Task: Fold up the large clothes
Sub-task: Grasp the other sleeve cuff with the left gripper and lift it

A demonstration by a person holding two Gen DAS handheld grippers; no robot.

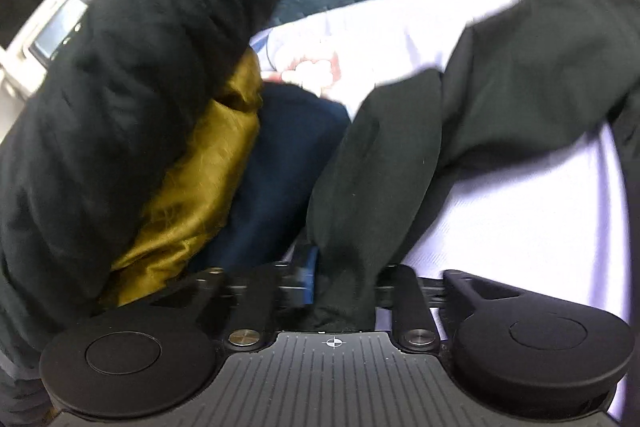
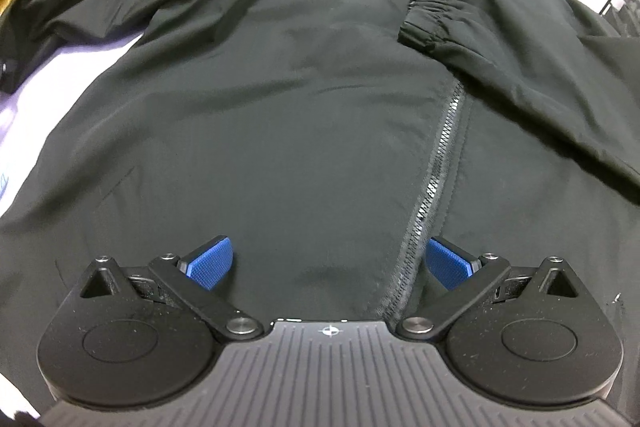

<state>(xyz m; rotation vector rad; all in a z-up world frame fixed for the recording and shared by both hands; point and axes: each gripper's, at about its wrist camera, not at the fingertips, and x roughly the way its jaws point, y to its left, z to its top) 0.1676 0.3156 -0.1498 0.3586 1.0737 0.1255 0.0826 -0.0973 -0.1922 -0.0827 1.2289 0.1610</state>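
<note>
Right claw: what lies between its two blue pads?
In the right wrist view, the right claw is open over the black jacket; jacket fabric and its zipper lie between the pads.

The left gripper [image 1: 344,279] is clamped on a fold of the black jacket sleeve [image 1: 376,187], which runs from between its fingers up toward the far right, where it widens into more black cloth. Only a sliver of one blue pad [image 1: 310,271] shows beside the fabric. The sleeve lies over a pale lavender sheet [image 1: 520,227]. To the left sits a heap: a black puffy coat [image 1: 132,87], a mustard-gold garment [image 1: 200,187] and a navy garment [image 1: 280,167].
</note>
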